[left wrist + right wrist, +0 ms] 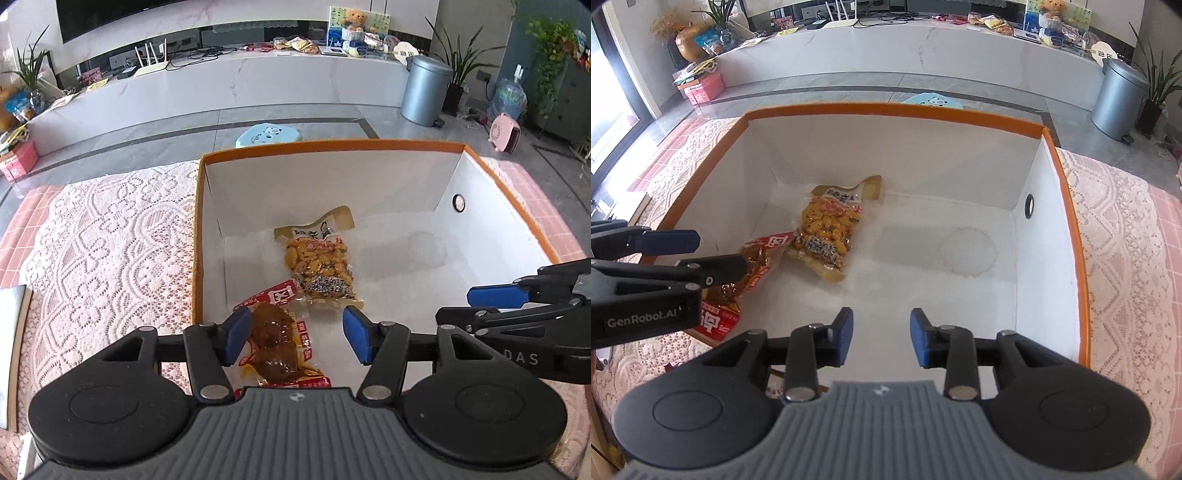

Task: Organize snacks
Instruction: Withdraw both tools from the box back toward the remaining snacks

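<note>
A white box with an orange rim (197, 236) (886, 110) stands on a lace-covered table. Inside lie a clear packet of yellow snacks (321, 266) (823, 232) and a red packet of brown meat (273, 343) (755, 266) by the left wall. My left gripper (297, 338) (716, 251) hangs open over the red packet. The packet sits between the blue pads, close to the left one and apart from the right one. My right gripper (882, 338) (465, 306) stands open above the bare box floor, with nothing between its fingers.
A lace cloth (110, 240) covers the pink table around the box. A faint round mark (967, 251) shows on the box floor at right. On the floor beyond are a blue stool (267, 134) and a grey bin (424, 88). A long white counter runs behind.
</note>
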